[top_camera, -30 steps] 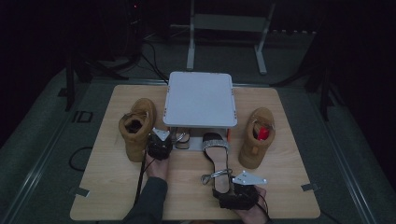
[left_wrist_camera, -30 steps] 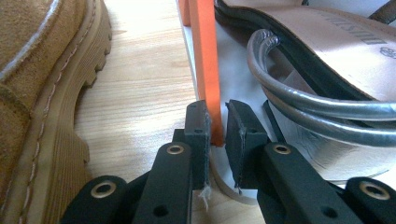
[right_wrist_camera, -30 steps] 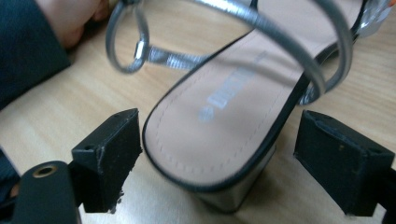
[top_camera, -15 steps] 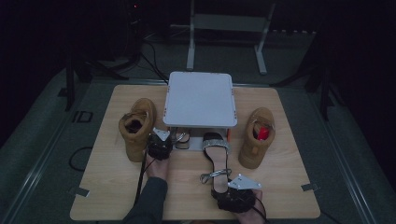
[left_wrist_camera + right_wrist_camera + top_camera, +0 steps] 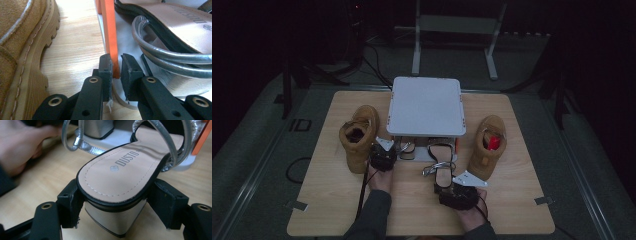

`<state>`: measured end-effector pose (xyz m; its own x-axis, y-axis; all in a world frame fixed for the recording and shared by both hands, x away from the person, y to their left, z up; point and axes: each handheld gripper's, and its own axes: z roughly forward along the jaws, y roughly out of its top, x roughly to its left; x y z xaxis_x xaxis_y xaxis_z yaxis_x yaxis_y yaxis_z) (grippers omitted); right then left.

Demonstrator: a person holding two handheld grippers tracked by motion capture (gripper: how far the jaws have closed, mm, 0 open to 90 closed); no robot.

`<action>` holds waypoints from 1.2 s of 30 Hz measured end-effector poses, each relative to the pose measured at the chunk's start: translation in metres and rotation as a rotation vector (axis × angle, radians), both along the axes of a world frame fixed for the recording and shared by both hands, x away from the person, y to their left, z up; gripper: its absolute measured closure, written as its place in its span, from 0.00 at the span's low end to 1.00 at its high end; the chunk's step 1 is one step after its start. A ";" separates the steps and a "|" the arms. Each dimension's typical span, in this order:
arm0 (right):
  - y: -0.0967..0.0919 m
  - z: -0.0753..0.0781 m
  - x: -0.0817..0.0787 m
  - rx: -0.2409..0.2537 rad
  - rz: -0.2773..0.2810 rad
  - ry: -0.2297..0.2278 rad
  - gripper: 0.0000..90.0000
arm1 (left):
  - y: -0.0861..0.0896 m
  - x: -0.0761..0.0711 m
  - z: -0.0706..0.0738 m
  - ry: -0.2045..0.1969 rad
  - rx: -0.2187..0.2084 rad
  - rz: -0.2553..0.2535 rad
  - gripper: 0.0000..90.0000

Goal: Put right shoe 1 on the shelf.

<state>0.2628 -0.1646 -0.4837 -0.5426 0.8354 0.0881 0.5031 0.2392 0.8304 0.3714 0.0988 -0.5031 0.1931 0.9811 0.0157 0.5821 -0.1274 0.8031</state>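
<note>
Tongs flank sandal's smooth silver block heel.

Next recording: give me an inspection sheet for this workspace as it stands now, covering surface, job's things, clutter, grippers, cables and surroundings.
Surface: light wooden tabletop, on dark flooring.
Job's things: white shoe box with its lid raised and an orange edge; heeled sandal with silver straps, heel toward the person, toe in the box; a second sandal lies inside the box.
Clutter: two tan boots, left boot and right boot, the latter with something red inside.
Grippers: left gripper shut on the box's orange edge; right gripper jaws have just been closing, now against the sandal's heel.
Cables: black cable trails from the left gripper.
Surroundings: dark room, grey metal stand behind the table.
</note>
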 end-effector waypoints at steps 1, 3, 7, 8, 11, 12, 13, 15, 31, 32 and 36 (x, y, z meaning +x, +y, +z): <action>0.003 0.000 0.003 -0.007 -0.010 -0.010 0.34 | 0.000 0.000 0.000 0.000 0.001 0.000 0.88; 0.007 -0.001 0.008 -0.002 -0.028 -0.020 0.34 | 0.000 0.000 0.000 0.000 0.000 0.000 0.88; 0.011 -0.001 0.025 0.007 -0.044 -0.032 0.34 | 0.000 0.000 0.000 0.000 0.000 -0.001 0.88; 0.012 0.001 0.031 0.007 -0.047 -0.042 0.34 | 0.000 0.000 0.000 0.000 0.001 -0.001 0.88; 0.013 0.005 0.045 0.015 -0.048 -0.052 0.35 | 0.000 0.000 0.000 0.000 -0.001 -0.001 0.88; 0.014 0.007 0.050 0.019 -0.050 -0.052 0.35 | 0.000 0.000 0.000 0.000 -0.001 -0.001 0.88; 0.015 0.007 0.055 0.022 -0.052 -0.059 0.35 | 0.000 0.000 0.000 -0.001 -0.002 -0.001 0.88; 0.017 0.007 0.064 0.013 -0.061 -0.064 0.35 | 0.000 0.000 0.000 -0.001 -0.003 -0.002 0.88; 0.021 -0.010 0.103 -0.009 -0.133 -0.055 0.38 | 0.000 0.000 0.000 -0.001 -0.002 -0.003 0.88; 0.021 -0.010 0.103 -0.009 -0.133 -0.055 0.38 | 0.000 0.000 0.000 -0.001 -0.002 -0.003 0.88; 0.020 -0.009 0.106 -0.009 -0.133 -0.054 0.38 | 0.000 0.000 0.000 -0.001 -0.002 -0.002 0.88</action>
<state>0.3693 -0.1443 -0.4931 -0.4311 0.9007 0.0543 0.4854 0.1808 0.8554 0.3714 0.0991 -0.5032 0.1951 0.9807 0.0135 0.5811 -0.1267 0.8039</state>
